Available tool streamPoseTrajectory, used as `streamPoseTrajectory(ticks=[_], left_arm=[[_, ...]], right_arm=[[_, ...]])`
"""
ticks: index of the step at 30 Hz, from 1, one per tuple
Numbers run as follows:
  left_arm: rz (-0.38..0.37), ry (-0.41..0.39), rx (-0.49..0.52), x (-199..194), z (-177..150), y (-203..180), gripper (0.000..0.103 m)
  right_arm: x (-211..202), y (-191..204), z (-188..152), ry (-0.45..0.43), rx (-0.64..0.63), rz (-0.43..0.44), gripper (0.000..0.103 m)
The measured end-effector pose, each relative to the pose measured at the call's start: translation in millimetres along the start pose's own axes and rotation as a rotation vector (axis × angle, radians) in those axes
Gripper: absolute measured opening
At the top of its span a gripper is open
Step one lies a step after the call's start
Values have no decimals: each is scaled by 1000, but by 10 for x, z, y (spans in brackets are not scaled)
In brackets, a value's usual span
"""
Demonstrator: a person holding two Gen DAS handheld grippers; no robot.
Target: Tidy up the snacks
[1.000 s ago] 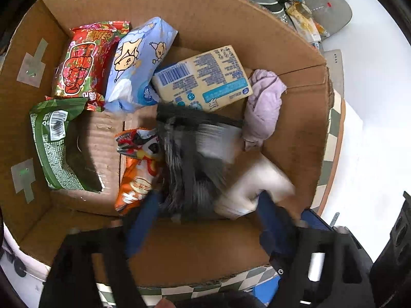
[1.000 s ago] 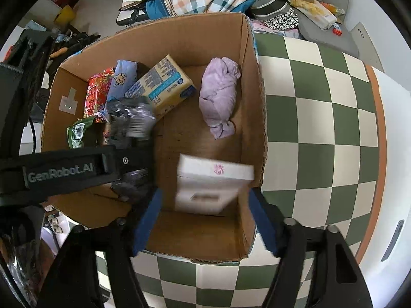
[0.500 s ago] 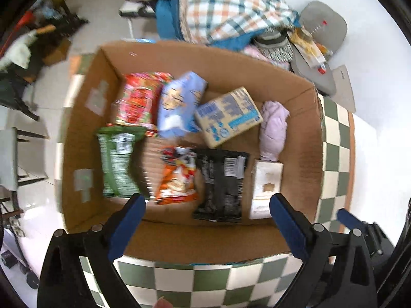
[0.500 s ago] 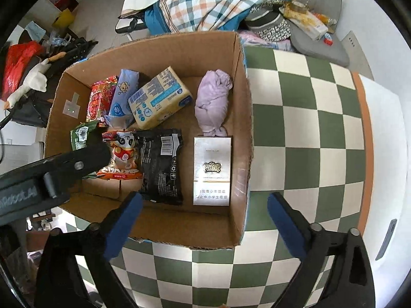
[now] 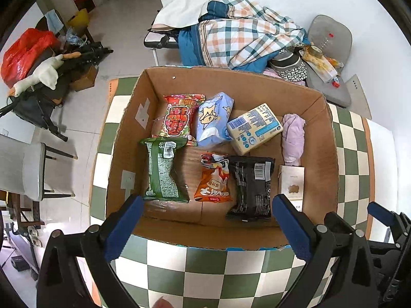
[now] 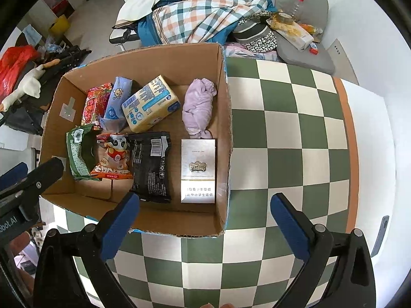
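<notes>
An open cardboard box on the checkered table holds several snack packs. A black pack lies flat beside an orange pack and a green pack. A silver-white carton lies by the right wall, below a lilac cloth. Behind them are a red pack, a pale blue pack and a yellow-and-blue carton. My left gripper hangs above the box's near edge, jaws opening, nothing between them. My right gripper hovers over the box's near right corner, jaws opening and empty.
The green-and-cream checkered table stretches to the right of the box. Behind it a cot carries a plaid blanket, with a grey cushion and small items on it. Floor clutter and a white chair stand on the left.
The left gripper let go of the black pack and the right one of the silver-white carton. Both now lie on the box floor. Both grippers opened wide and rose out of the box.
</notes>
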State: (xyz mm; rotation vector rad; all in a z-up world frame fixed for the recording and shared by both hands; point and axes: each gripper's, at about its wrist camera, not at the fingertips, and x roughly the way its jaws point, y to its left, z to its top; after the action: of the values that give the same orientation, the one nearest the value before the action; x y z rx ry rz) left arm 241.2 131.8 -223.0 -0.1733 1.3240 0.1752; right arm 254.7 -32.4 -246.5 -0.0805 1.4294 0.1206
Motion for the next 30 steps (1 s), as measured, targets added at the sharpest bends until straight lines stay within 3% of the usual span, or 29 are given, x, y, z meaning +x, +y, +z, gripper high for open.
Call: streamPoseTrajectory(ticks=[9,14,22,30], left_arm=[[12,-31,12,-163,-92,-27,103],[19,-78,42,-449,-190,-104,103],[2,-207,49,-1320,-440,-154,103],[4,-302,16,-2026,-714,-90,103]], right_arm=[[-136,-19,-57,-30,1,-10,103],[-322,-68,-124,-59,7,7,103],[-1173,-217,-482,-181,12,81,103],[-2040,-337,-891,-313,1,82,103]])
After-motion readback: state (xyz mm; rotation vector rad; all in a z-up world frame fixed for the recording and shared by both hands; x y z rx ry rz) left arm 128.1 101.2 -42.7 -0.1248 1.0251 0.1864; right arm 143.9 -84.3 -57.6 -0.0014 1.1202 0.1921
